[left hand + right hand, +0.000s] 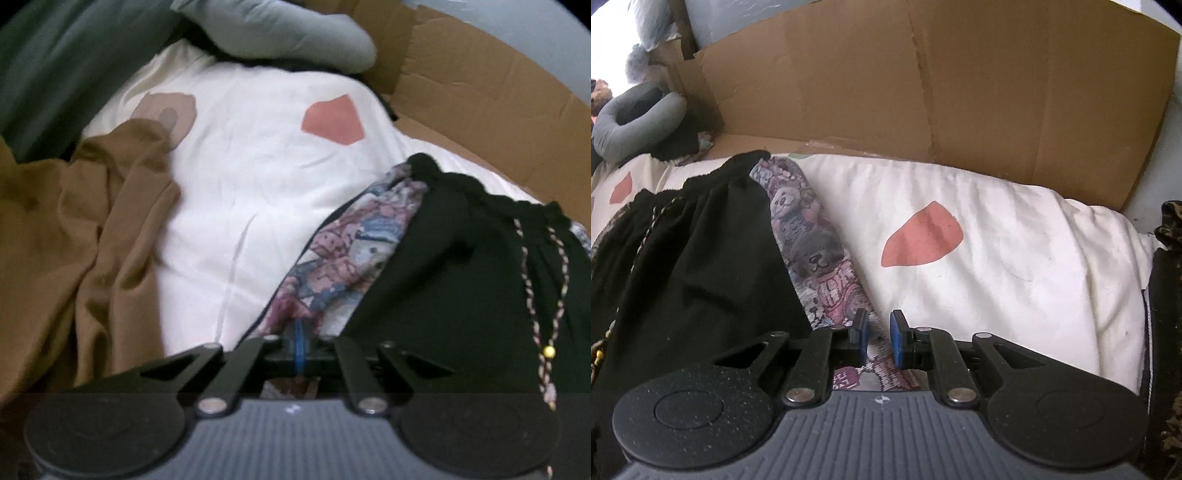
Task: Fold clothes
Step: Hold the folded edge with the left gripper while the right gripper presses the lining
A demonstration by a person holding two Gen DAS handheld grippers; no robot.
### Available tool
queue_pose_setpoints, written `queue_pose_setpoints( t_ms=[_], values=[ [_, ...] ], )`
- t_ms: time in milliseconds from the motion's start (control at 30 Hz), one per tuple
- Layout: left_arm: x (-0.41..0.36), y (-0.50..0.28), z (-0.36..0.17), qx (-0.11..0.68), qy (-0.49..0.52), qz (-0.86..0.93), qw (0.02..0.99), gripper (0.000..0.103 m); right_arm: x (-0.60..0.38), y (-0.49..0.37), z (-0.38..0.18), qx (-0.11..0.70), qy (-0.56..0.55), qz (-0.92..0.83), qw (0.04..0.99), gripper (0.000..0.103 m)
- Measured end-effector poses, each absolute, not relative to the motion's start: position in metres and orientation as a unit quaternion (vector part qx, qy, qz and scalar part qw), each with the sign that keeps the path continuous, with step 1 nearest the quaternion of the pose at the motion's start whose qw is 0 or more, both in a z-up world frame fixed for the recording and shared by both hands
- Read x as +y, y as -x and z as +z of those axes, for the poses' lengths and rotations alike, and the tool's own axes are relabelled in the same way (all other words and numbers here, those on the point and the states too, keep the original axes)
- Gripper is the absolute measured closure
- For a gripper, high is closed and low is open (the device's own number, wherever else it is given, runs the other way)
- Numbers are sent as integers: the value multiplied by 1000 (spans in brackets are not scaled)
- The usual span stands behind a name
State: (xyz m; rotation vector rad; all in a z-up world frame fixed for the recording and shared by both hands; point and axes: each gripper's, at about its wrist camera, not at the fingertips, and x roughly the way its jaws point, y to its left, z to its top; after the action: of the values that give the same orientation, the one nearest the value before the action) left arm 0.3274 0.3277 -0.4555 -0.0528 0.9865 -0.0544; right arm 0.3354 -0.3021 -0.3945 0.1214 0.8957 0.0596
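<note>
Black, soft and limp: shorts [690, 266] with printed bear lining [820, 251], spread on white quilt [997, 236], reaching from 6 up towards 10 o'clock in right view. Light, floppy, prone to sag and bunch; best pinched at printed hem edge, both corners. Left gripper [299, 343] pressed together on printed hem. Right gripper [879, 338] slightly apart, astride same printed edge, not yet pinching. Braided cord [546, 288] likely to snag.

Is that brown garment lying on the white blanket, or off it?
Touching. The left wrist view shows the brown garment draped directly over the edge of the white blanket, no gap.
</note>
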Motion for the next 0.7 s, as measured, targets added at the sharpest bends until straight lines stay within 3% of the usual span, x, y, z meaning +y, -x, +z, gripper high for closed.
queue_pose_setpoints(
  t_ms=[200, 700],
  values=[
    [326, -324, -437, 451, 21, -31, 892, 98, -300, -338, -397, 436, -50, 32, 898, 83],
    [325, -334, -455, 470, -6, -22, 882, 101, -280, -348, -412, 433, -20, 35, 900, 85]
  ],
)
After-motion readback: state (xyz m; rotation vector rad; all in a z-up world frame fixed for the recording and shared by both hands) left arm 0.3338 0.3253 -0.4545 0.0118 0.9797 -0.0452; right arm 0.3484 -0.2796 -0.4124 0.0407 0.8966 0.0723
